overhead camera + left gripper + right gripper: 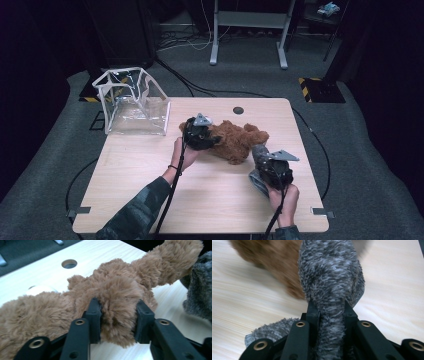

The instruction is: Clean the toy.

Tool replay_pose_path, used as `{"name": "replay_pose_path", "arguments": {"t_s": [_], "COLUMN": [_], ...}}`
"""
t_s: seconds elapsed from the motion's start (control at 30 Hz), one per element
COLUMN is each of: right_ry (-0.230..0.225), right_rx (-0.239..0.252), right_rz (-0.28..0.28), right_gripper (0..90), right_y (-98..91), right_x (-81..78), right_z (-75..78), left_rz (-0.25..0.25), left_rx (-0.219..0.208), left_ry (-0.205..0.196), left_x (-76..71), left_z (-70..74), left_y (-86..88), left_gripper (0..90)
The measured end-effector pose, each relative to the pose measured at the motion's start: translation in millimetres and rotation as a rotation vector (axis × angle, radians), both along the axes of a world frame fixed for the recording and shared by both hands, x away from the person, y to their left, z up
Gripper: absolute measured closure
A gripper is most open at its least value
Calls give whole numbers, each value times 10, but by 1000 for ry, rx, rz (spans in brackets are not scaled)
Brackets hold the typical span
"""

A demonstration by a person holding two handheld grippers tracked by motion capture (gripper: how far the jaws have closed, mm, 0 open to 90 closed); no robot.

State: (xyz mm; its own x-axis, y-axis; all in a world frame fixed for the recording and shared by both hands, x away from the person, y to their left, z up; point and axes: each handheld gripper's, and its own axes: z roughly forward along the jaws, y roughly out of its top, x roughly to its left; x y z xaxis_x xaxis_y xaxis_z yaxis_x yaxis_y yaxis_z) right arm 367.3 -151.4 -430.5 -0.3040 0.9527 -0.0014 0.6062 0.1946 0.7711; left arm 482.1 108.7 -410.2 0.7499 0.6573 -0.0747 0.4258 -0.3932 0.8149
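Forearms come in from the table's (150,165) near edge, yours to read in the high view. Your left arm slants up toward the table's middle, wrist straight, and the left gripper (204,136) meets the brown plush toy (235,142), which lies just beyond the middle, toward the far edge. In the left gripper view its jaws squeeze a tuft of that toy's fur. Your right hand (284,197) sits near the near right corner, holding the right gripper (267,162) clamped on the grey fuzzy cloth (329,280), pinched thin between the jaws.
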Motion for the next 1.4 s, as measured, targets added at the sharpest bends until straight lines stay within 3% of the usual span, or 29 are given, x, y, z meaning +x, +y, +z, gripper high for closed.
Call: {"name": "replay_pose_path", "arguments": {"t_s": [0.17,0.27,0.4,0.6,0.77,0.83,0.97,1.07,1.17,1.27,1.4], "right_ry": [-41,-45,-33,-29,-3,3,-38,-65,-56,-33,-10], "right_rx": [-19,-17,0,-9,-10,10,23,33,30,28,47], "right_rz": [60,80,59,18,-123,-146,-96,-1,73,66,24], "right_gripper": [742,743,746,755,756,756,755,755,754,755,757], "right_y": [421,664,870,737,314,196,270,532,789,851,658], "right_x": [154,372,615,693,749,750,615,532,561,678,739], "right_z": [102,54,-71,-128,-184,-205,-119,-32,-14,-79,-155], "left_rz": [9,10,11,1,-6,-10,-8,-11,-5,-7,-11], "left_rx": [-27,-28,-28,-43,-56,-52,-49,-50,-66,-58,-60], "left_ry": [58,62,70,88,93,94,101,106,122,116,112], "left_x": [7,9,7,10,16,29,55,68,70,75,80], "left_z": [30,49,76,99,104,100,83,78,73,70,75], "left_y": [-65,-96,-104,-47,-70,-83,-96,-99,-102,-92,-69], "left_gripper": [697,699,705,710,712,711,711,710,710,711,711]}}
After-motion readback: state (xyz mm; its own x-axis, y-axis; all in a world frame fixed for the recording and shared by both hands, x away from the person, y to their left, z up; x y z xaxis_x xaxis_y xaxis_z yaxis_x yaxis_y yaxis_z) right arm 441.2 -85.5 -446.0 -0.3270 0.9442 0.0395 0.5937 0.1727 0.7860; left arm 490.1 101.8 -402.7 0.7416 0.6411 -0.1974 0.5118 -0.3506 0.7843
